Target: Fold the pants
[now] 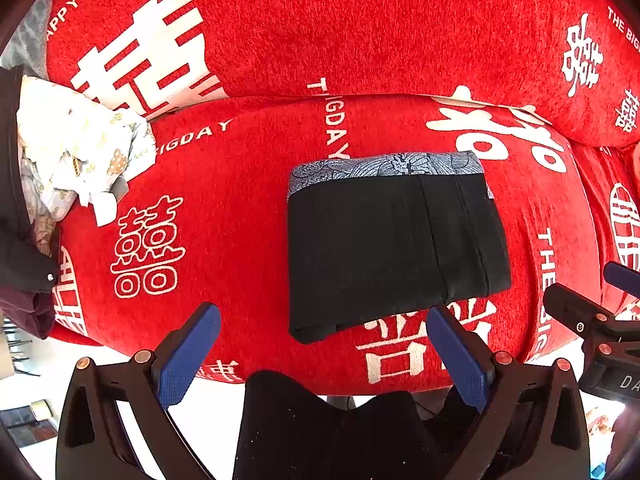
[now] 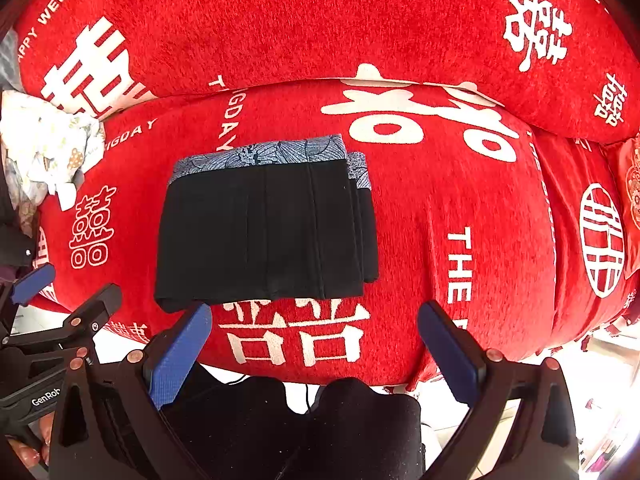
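The black pants (image 1: 392, 248) lie folded into a compact rectangle on the red sofa seat (image 1: 224, 208), with a blue-grey patterned waistband along the far edge. They also show in the right wrist view (image 2: 264, 232). My left gripper (image 1: 324, 320) is open and empty, just short of the pants' near edge. My right gripper (image 2: 314, 320) is open and empty, near the pants' front right corner. The right gripper's body shows at the right edge of the left wrist view (image 1: 592, 320); the left one's shows at the lower left of the right wrist view (image 2: 52, 320).
A crumpled white patterned cloth (image 1: 76, 156) lies at the sofa's left end, beside dark clothing (image 1: 20, 240). The red back cushion (image 1: 340, 28) rises behind the seat. The seat's front edge drops to a white floor (image 1: 212, 420).
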`<state>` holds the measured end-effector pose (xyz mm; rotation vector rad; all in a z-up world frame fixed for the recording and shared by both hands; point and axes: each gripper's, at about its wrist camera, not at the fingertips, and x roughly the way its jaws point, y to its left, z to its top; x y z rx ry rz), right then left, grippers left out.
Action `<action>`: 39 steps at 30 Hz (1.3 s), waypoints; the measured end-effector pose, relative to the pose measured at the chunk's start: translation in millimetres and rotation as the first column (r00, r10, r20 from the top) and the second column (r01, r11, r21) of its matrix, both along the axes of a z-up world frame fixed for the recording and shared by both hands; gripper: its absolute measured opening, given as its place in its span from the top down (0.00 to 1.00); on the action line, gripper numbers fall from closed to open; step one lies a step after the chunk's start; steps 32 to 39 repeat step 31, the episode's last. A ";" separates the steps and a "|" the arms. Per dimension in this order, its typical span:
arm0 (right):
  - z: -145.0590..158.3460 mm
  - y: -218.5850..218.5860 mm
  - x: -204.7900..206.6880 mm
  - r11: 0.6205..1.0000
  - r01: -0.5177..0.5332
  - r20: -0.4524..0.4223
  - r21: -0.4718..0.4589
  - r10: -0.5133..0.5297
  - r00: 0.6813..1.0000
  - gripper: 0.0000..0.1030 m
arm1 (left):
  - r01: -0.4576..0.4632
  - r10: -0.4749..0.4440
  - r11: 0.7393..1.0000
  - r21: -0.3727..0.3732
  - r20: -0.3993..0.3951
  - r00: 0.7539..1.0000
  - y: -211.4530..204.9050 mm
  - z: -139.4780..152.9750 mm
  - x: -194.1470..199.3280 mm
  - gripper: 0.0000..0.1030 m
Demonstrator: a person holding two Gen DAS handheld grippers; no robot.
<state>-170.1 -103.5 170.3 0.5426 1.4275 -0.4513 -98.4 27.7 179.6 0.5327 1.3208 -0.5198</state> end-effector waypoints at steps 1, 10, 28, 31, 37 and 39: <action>-0.5 -0.4 0.0 1.000 -0.002 -0.002 0.000 0.002 1.000 0.00 | 0.000 0.000 1.000 0.001 0.000 1.000 -0.3 0.0 0.7 0.00; -3.7 -2.8 6.8 1.000 -0.026 -0.013 -0.001 0.026 1.000 0.00 | 0.003 -0.003 1.000 0.008 0.004 1.000 -1.2 -1.5 3.2 0.00; -5.0 -0.5 9.9 0.999 -0.039 -0.020 0.001 0.039 0.999 0.00 | 0.007 -0.007 1.000 0.016 0.032 0.999 -1.7 -1.3 1.7 0.00; -5.0 -0.5 9.6 0.999 -0.038 -0.020 0.001 0.038 0.999 0.00 | 0.014 -0.014 1.000 0.010 0.027 1.000 -1.9 -0.6 1.5 0.00; -5.0 -0.5 9.6 0.999 -0.038 -0.020 0.001 0.038 0.999 0.00 | 0.014 -0.014 1.000 0.010 0.027 1.000 -1.9 -0.6 1.5 0.00; -5.0 -0.5 9.6 0.999 -0.038 -0.020 0.001 0.038 0.999 0.00 | 0.014 -0.014 1.000 0.010 0.027 1.000 -1.9 -0.6 1.5 0.00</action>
